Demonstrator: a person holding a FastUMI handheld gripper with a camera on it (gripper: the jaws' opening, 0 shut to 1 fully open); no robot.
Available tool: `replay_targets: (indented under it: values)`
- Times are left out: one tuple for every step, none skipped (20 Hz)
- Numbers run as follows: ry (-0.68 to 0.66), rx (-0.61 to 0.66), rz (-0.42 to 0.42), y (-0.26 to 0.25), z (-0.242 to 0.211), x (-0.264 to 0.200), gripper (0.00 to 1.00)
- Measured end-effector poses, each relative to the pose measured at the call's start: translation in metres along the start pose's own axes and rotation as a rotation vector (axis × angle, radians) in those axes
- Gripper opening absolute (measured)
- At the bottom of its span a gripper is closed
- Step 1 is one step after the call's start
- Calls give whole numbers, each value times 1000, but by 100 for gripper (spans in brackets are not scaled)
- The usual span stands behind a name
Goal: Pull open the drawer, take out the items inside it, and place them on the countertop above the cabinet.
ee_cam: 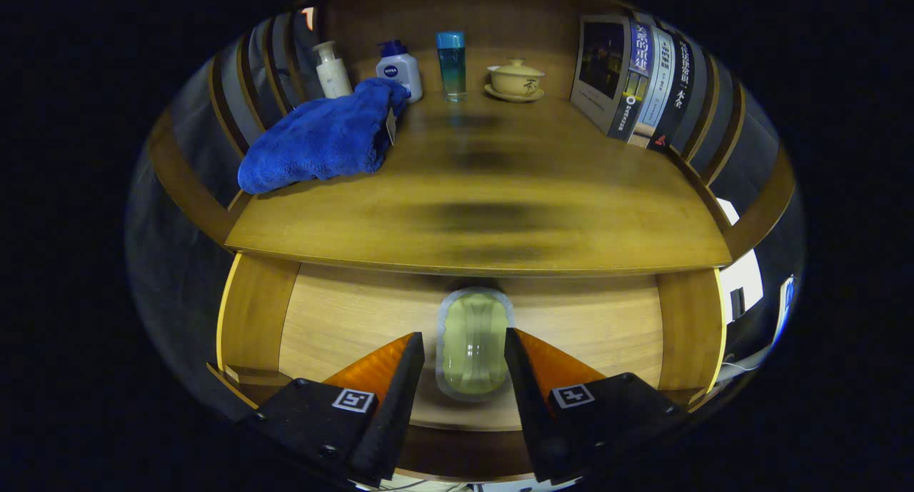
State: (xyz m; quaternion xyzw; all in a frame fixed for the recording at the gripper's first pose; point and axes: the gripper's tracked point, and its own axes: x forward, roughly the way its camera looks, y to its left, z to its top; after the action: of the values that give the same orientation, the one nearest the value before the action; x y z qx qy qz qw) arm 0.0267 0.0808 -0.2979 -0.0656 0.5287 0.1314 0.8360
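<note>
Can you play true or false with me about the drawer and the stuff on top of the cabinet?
1. The wooden drawer is pulled open. True.
2. A clear, pale green plastic container lies in the drawer between the fingers of the gripper. True; whether the fingers press on it cannot be told.
3. The fluffy blue towel is inside the drawer. False: it lies on the wooden countertop, in front of the white pump bottle.
4. The cream lidded teacup on a saucer has tipped over. False: it stands upright near the tall blue glass.
5. Books stand at the countertop's far end. True.
</note>
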Motion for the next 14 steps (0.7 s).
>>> replay_targets:
  values:
    - [7, -5, -8, -2, -3, 4, 75]
    - [18, -12, -12, -3, -5, 5, 73]
    - [28, -14, -7, -2, -9, 7, 71]
    - [38, -7, -8, -2, -11, 9, 68]
    - [45, -3, -7, -4, -12, 11, 65]
    - [56, 11, -8, -5, -14, 12, 61]
    - [63, 19, -3, -5, -16, 15, 58]
    - [65, 25, -5, -7, -16, 18, 57]
    - [65, 45, -3, -8, -16, 15, 48]
    - [65, 62, 9, -6, -17, 16, 38]
    - [66, 63, 20, -6, -16, 15, 29]
    - [68, 53, 23, -6, -19, 13, 30]
    - [55, 85, 25, -5, -14, 9, 29]
    - [49, 92, 35, -5, -15, 7, 10]
